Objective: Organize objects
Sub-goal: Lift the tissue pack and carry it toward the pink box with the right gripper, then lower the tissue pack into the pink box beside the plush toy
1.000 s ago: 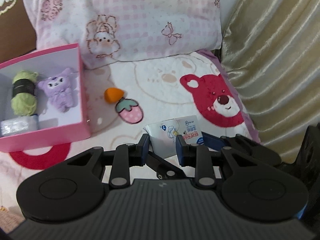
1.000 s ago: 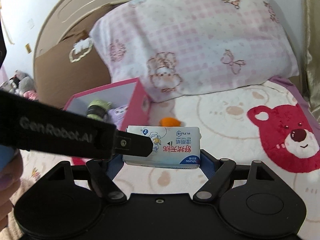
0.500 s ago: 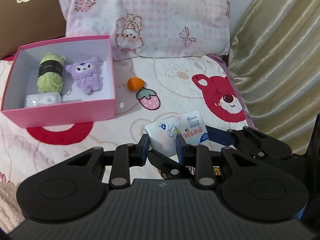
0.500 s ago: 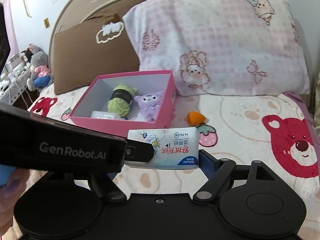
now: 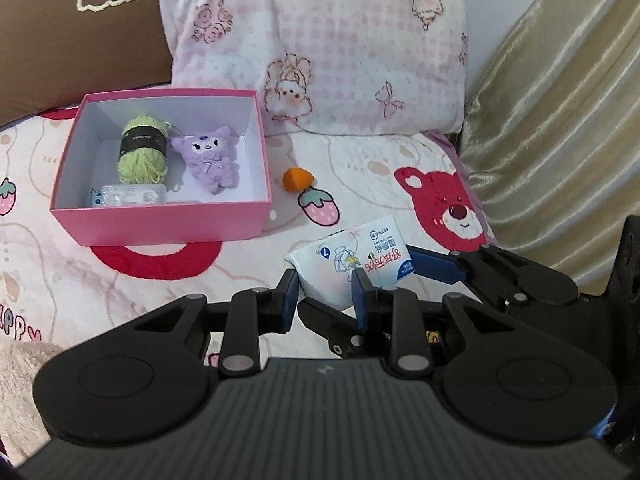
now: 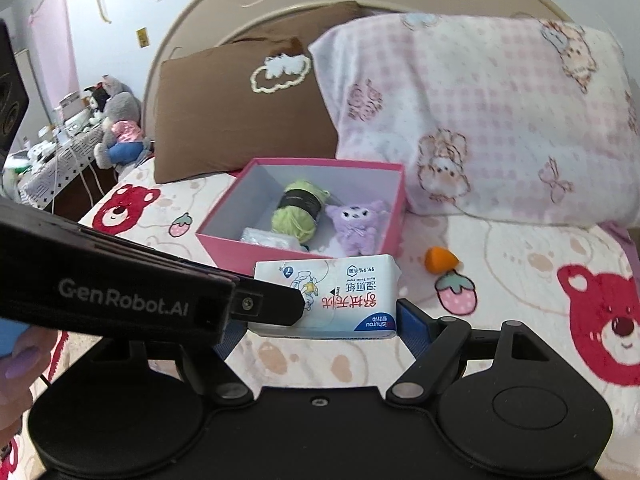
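1. While both grippers share one load, the open pink cardboard box (image 5: 160, 222) sits furthest left on the bear-print bedspread (image 5: 360, 168), toward its head edge below the pillows. It holds a green yarn ball (image 5: 142, 156), a purple plush toy (image 5: 210, 158) and a clear plastic packet (image 5: 132, 196).
2. Just right of the box, not touching it, lies a small orange wedge (image 5: 296, 179).
3. Further right, the white film pack of wet wipes (image 5: 352, 264) hangs above the bedspread, toward its right edge.
4. The left gripper (image 5: 324, 300) is clenched on the pack's nearer end. The right gripper (image 6: 322, 324), jaws set wide, grasps the pack across its two short ends.
5. The pack looks light, squashy and slick. It is probably best held across the short ends, where the stack inside resists, clear of the seal flap.
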`<state>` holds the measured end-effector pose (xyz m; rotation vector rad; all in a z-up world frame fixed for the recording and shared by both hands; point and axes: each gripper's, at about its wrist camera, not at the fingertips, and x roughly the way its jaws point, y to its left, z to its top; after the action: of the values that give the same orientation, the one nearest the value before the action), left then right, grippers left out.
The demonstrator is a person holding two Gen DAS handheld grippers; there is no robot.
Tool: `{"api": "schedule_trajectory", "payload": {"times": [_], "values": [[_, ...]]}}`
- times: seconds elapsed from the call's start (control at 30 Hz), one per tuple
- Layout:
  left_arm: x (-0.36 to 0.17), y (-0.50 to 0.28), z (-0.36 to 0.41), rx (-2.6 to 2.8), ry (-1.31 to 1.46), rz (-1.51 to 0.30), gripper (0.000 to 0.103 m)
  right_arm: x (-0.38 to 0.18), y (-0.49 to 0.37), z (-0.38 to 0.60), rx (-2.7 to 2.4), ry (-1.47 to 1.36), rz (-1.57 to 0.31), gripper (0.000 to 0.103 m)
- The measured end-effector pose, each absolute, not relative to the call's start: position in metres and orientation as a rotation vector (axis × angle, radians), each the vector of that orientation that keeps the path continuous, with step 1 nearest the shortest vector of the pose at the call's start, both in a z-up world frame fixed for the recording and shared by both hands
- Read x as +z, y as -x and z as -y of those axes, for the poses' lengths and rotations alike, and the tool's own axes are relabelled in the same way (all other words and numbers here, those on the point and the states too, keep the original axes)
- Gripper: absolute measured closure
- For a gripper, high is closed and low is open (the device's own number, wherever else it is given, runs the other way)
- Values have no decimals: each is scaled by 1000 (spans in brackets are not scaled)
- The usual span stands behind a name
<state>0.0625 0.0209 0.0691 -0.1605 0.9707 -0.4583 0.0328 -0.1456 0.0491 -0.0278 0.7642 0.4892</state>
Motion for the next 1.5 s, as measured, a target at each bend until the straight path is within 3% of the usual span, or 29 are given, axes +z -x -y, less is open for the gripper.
{"api": "schedule_trajectory", "payload": {"times": [0.43, 0.87, 1.5], "values": [[62, -98, -63, -452, 253, -946, 77, 47, -63, 112, 550, 85, -735, 21], [38, -190, -93, -402, 336, -921, 77, 26, -150, 76, 564, 46, -752, 21], [-78, -274, -115, -385, 461, -1052, 73, -67, -239, 42, 548, 62, -978, 21]]}}
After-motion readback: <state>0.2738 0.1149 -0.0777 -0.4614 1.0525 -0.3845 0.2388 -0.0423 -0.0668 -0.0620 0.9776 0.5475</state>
